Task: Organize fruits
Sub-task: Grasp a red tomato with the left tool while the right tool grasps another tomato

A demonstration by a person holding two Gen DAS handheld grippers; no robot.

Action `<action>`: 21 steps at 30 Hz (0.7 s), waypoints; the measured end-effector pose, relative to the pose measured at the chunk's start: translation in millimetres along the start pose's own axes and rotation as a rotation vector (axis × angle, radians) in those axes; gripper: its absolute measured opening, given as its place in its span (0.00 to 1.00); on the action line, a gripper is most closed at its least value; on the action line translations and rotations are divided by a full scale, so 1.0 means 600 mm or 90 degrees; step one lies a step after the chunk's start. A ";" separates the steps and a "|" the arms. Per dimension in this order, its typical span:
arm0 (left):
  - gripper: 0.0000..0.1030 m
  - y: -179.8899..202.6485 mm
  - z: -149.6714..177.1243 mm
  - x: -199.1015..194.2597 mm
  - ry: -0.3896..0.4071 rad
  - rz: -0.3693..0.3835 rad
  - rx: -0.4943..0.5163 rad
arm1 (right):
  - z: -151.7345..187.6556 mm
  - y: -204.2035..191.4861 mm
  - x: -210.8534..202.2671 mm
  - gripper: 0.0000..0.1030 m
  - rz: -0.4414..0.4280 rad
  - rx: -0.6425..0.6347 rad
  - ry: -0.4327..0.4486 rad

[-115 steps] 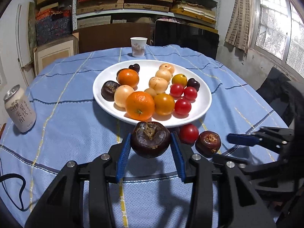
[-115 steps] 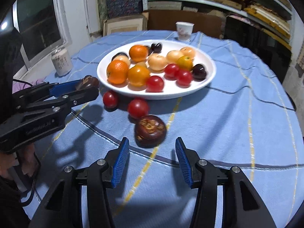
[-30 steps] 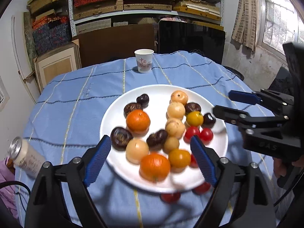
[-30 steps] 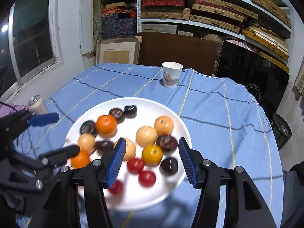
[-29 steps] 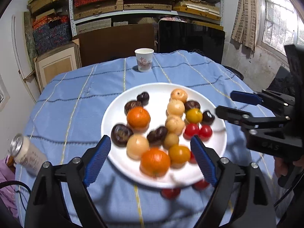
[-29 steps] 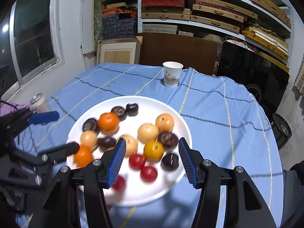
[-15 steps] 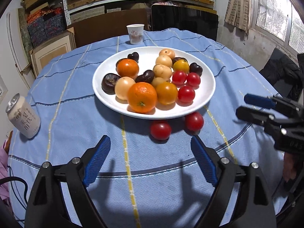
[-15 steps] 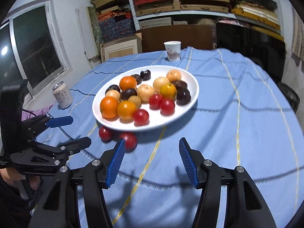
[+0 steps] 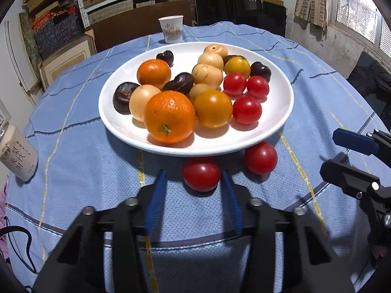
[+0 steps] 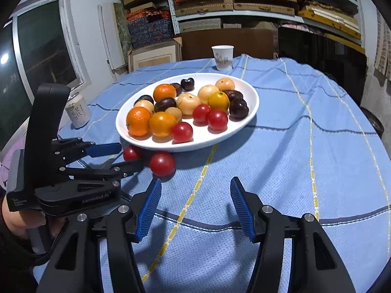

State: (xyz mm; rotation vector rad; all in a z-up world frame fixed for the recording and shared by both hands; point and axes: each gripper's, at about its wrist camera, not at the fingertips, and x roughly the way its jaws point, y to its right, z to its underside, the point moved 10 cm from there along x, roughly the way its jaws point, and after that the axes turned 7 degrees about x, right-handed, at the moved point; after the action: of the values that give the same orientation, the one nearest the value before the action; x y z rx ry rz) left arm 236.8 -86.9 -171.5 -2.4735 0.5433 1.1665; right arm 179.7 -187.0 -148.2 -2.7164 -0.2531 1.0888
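A: Where is the small round red tomato point(image 9: 200, 173)?

B: It sits on the counter's blue cloth with yellow and dark stripes point(image 9: 80, 161), just in front of the big white round plate point(image 9: 281, 112). It is round like a ball, so I cannot tell which way it points.

A: Is something grabbing it?

B: The left hand-held gripper point(image 9: 193, 183) has its two blue pads point(image 9: 156, 195) on each side of the tomato. Its jaws are closing. There is a small gap on the left side, and the right pad looks very near or touching, so it does not squeeze the tomato yet.

A: Is there another one?

B: Yes, a second red tomato point(image 9: 260, 157) lies just to the right, near the plate's edge.

A: What about the other gripper?

B: The right hand-held gripper point(image 10: 195, 197) is partly open and holds nothing. It hangs over bare cloth, with the second tomato just ahead of its left pad.

A: What is on the plate?

B: Two oranges point(image 9: 169, 117), yellow-orange fruits, pale tan ones, dark brown ones and three more red tomatoes.

A: Anything else?

B: A white paper cup point(image 9: 171, 29) stands behind the plate, and a pale drink can point(image 10: 77, 112) stands to the left.
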 end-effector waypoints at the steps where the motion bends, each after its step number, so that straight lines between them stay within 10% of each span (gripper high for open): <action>1: 0.40 -0.001 -0.001 0.000 0.002 0.004 -0.002 | 0.001 0.002 0.001 0.58 -0.001 0.003 -0.002; 21: 0.28 0.010 -0.002 -0.045 0.069 0.060 -0.014 | 0.010 -0.027 0.026 0.58 0.022 -0.045 -0.044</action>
State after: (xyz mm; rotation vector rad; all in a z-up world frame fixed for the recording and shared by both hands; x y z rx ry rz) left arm 218.8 -87.5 -150.3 -2.5661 0.6885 1.0815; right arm 185.3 -166.9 -158.3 -2.7580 -0.2619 1.2067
